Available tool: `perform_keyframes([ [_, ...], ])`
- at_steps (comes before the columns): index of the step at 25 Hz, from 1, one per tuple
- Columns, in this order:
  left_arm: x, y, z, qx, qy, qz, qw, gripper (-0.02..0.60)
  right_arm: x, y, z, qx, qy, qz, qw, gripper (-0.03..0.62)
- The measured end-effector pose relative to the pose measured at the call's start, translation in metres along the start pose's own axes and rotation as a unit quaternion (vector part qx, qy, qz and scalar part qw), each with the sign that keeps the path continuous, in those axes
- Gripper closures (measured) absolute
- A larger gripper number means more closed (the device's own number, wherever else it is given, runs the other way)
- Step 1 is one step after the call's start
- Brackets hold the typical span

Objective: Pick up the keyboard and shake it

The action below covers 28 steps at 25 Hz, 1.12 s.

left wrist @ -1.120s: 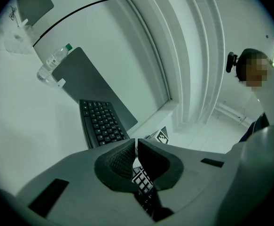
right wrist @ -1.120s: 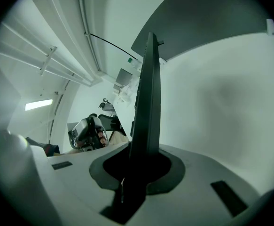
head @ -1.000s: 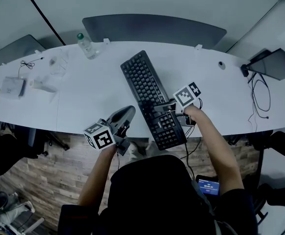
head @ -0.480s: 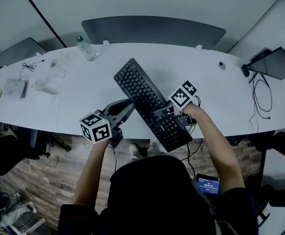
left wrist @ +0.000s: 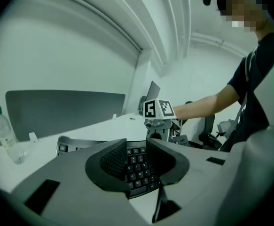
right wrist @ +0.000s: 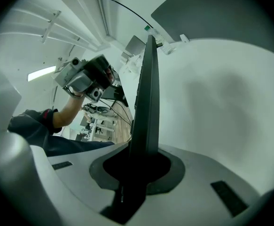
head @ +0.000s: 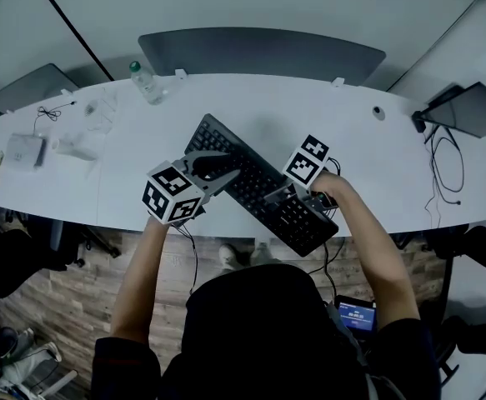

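The black keyboard (head: 259,186) lies slantwise over the white desk (head: 393,165), with its near right end past the front edge. My right gripper (head: 280,192) is shut on that end. In the right gripper view the keyboard (right wrist: 146,102) stands edge-on, clamped between the jaws of the right gripper (right wrist: 139,166). My left gripper (head: 230,163) reaches over the keyboard's left half. Its jaws have just been opening. In the left gripper view the keys (left wrist: 139,173) show in the gap of the left gripper (left wrist: 137,157), and the pads do not press on them.
A water bottle (head: 147,80) stands at the desk's back left, in front of a dark partition (head: 259,52). Small white items (head: 22,150) and a cable lie far left. Black cables (head: 443,157) and a dark screen (head: 468,107) sit at the right end.
The keyboard's far end has swung left, pivoting in the right gripper. The left gripper has moved up from the desk's front edge to over the keyboard, rolling as it went.
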<state>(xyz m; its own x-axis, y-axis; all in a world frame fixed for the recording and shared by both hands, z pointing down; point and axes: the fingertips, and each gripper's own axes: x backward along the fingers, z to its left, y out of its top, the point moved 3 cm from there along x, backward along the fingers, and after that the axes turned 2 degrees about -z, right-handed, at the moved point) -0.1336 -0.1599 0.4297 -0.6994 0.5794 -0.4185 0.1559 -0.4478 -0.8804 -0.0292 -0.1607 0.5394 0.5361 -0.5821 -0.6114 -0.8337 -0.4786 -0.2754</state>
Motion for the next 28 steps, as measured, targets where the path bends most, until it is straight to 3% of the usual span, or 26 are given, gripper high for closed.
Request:
perform_keyframes([
  [5, -0.012, 0.002, -0.004, -0.081, -0.024, 0.076, 0.9936, 0.439, -0.006, -0.004, 0.005, 0.025, -0.001, 0.044, 0.999, 0.513],
  [9, -0.023, -0.005, -0.008, -0.139, -0.048, 0.137, 0.9797, 0.419, -0.010, -0.006, 0.009, 0.044, -0.006, 0.071, 0.996, 0.513],
  [15, -0.035, -0.018, -0.006, -0.192, -0.071, 0.205, 0.9572, 0.377, -0.015, -0.004, 0.012, 0.066, -0.011, 0.103, 0.992, 0.513],
  [22, -0.044, -0.028, -0.010, -0.197, -0.114, 0.264, 0.9373, 0.310, -0.019, -0.003, 0.015, 0.097, -0.027, 0.134, 0.986, 0.511],
  [25, -0.045, -0.036, -0.015, -0.196, -0.139, 0.291, 0.9260, 0.310, -0.021, -0.004, 0.017, 0.109, -0.032, 0.145, 0.983, 0.512],
  [28, -0.047, -0.045, -0.019, -0.178, -0.160, 0.304, 0.9221, 0.310, -0.023, -0.004, 0.017, 0.121, -0.037, 0.155, 0.980, 0.513],
])
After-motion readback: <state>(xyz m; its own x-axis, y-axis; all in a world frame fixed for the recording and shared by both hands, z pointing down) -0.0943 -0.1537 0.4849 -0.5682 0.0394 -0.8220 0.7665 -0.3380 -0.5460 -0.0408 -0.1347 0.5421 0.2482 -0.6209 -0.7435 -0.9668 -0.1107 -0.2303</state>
